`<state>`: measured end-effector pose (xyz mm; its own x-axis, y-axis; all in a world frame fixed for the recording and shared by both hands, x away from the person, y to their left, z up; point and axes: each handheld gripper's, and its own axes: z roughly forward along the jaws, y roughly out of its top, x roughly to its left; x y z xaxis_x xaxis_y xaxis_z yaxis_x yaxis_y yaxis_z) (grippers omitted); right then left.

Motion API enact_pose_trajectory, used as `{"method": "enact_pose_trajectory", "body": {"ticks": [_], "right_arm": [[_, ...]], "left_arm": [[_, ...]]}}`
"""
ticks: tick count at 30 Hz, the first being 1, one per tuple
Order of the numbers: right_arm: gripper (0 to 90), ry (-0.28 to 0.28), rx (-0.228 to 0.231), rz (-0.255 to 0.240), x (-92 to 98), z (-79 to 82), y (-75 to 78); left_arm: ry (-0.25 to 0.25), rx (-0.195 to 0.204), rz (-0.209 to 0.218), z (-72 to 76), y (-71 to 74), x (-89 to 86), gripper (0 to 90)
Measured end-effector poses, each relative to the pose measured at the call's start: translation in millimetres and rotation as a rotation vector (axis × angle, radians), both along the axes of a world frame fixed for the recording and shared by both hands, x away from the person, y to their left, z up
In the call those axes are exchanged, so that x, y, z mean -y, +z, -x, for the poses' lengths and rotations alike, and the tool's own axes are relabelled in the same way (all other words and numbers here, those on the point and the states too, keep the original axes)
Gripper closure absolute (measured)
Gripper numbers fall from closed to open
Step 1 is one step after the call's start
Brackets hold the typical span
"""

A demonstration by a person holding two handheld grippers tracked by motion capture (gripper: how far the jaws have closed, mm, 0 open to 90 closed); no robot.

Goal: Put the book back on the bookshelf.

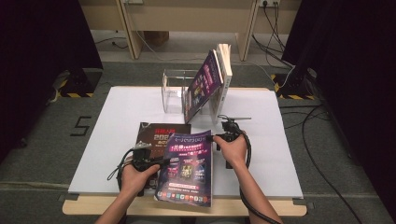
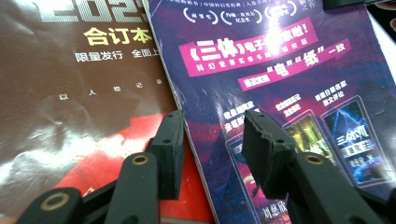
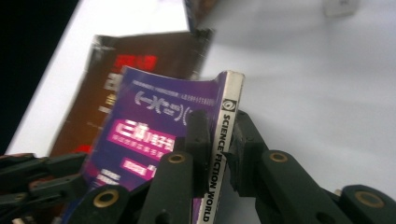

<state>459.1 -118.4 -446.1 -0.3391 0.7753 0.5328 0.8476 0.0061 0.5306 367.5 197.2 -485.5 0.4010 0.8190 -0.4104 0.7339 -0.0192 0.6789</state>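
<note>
Grippers work a purple magazine (image 1: 187,165) at the table's near edge: right gripper (image 3: 215,140) clamps its spine, left gripper (image 2: 212,140) stands open astride its other edge. Best lifted level and squarely. One brown magazine (image 1: 154,135) lies beneath; two books (image 1: 212,81) lean on one clear stand (image 1: 173,91) beyond.

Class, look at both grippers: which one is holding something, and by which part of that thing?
The right gripper clamps the purple magazine by its white spine; the left gripper straddles its other edge, jaws open.
</note>
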Motion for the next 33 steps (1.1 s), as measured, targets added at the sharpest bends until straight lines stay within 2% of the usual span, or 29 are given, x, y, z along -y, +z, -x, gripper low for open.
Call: {"method": "enact_pose_trajectory", "body": {"ticks": [8, 15, 27, 33], "right_arm": [[81.9, 0.009, 0.032, -0.026, -4.4, 6.3, 15.2], [83.0, 0.026, 0.07, -0.047, -6.4, 9.4, 28.6], [83.2, 0.032, 0.209, -0.094, -2.0, 17.4, 63.6], [83.2, 0.035, 0.275, -0.096, -4.5, 21.7, 77.7]], "left_arm": [[0.029, 0.033, 0.017, 3.7, 8.5, -15.1, 56.7], [0.043, 0.047, 0.027, 3.6, 11.6, -20.4, 56.4], [0.057, 0.06, 0.035, 3.2, 13.4, -22.5, 55.6], [0.062, 0.068, 0.039, 3.6, 14.9, -24.3, 55.5]]}}
